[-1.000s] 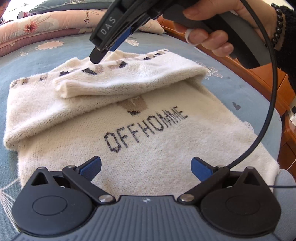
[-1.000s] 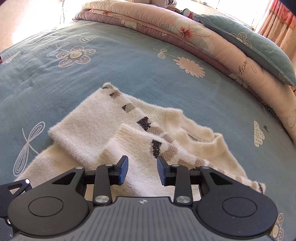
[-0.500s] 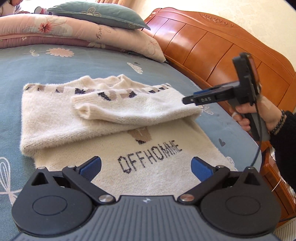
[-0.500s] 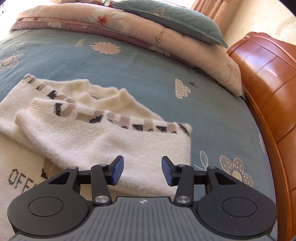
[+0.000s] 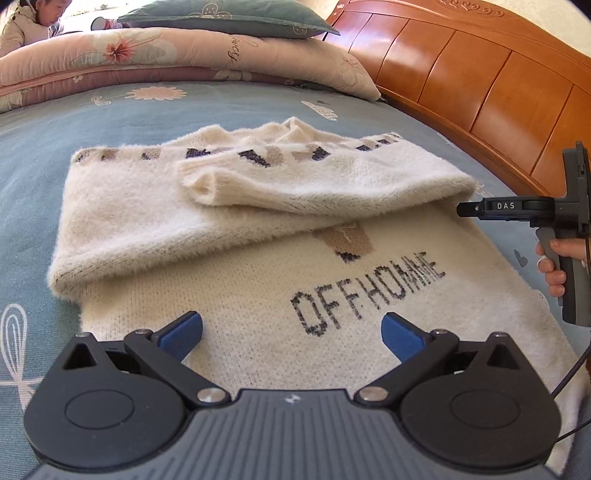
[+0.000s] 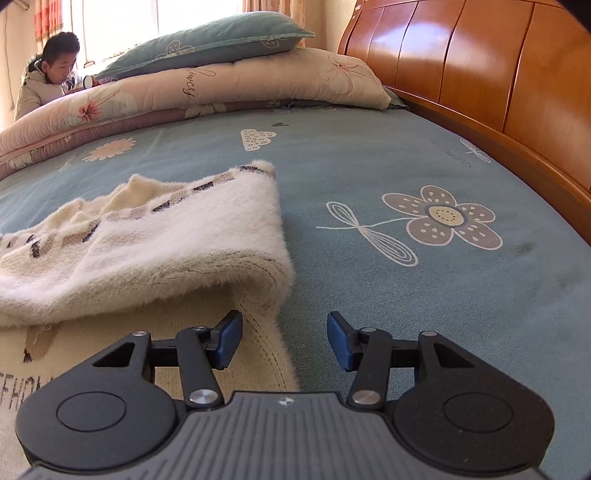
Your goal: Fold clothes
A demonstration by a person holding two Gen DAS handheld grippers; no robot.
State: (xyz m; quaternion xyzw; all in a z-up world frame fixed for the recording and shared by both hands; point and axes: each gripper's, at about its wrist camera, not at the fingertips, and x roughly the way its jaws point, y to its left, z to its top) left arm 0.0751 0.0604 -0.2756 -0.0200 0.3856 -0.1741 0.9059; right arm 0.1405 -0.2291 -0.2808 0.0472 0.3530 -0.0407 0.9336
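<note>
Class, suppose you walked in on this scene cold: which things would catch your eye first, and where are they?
First, the fluffy cream sweater lying half folded on the blue flowered bedsheet, its dark lettering facing up. Then the orange wooden headboard along the right, with stacked quilts and a pillow at the far end.

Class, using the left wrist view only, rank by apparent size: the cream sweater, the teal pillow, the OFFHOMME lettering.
1. cream sweater
2. teal pillow, farther away, so real size unsure
3. OFFHOMME lettering

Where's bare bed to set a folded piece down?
Free: blue sheet between sweater edge and wooden headboard; also the strip between sweater and stacked quilts. Crowded: the sweater itself, with the right gripper at its edge.
</note>
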